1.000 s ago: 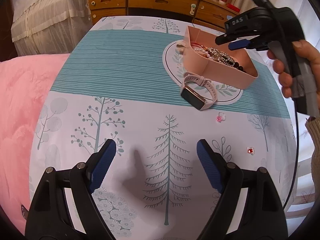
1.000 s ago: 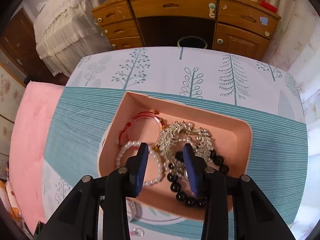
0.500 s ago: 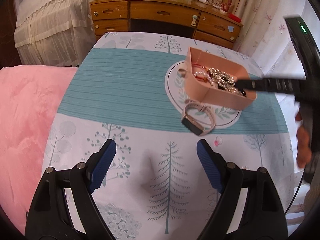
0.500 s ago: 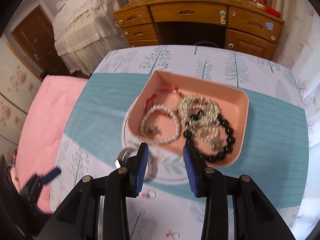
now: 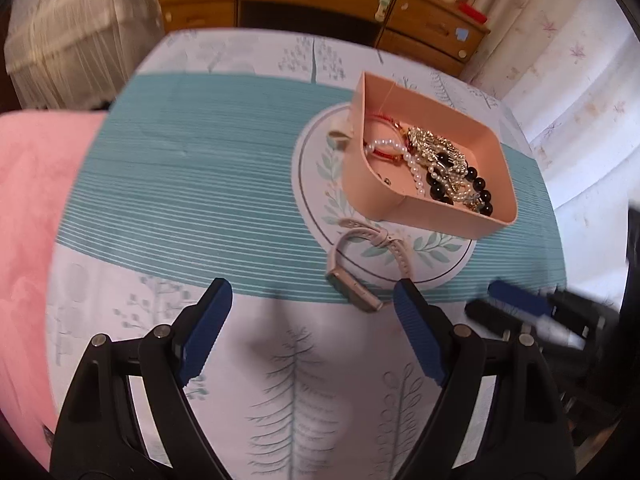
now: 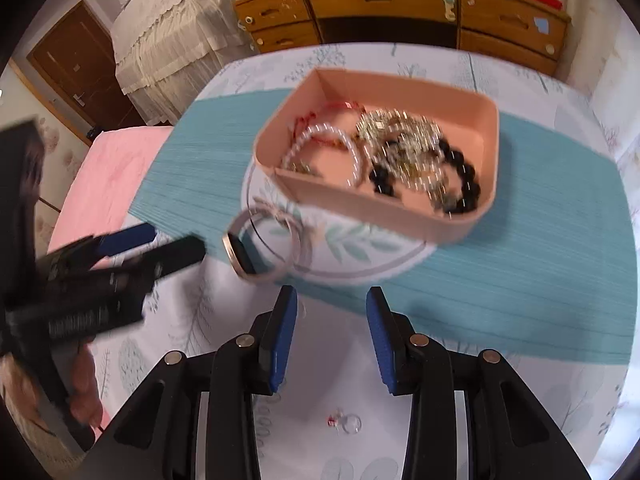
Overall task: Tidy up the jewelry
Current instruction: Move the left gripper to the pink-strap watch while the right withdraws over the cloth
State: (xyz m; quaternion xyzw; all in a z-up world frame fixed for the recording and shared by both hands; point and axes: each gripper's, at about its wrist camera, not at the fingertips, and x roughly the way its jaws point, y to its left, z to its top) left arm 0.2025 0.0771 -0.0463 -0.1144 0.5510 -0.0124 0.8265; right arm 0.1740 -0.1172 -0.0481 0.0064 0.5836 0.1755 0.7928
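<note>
Bedroom setting: a wooden dresser [image 6: 400, 4] stands behind a table covered by a tree-print tablecloth [image 5: 200, 184] with a teal striped band. No legible writing appears anywhere. A pink tray [image 5: 404, 208] on the cloth holds a pearl bracelet [image 5: 390, 148], a black bead bracelet [image 6: 466, 178] and gold chains [image 5: 430, 144]. A pale-strapped smartwatch [image 5: 360, 272] lies just beside the tray. Left gripper [image 5: 312, 328]: angled downward, fingers wide apart, empty. Right gripper [image 6: 331, 336]: angled downward, fingers partly apart, empty; a small ring [image 6: 347, 424] lies below it.
</note>
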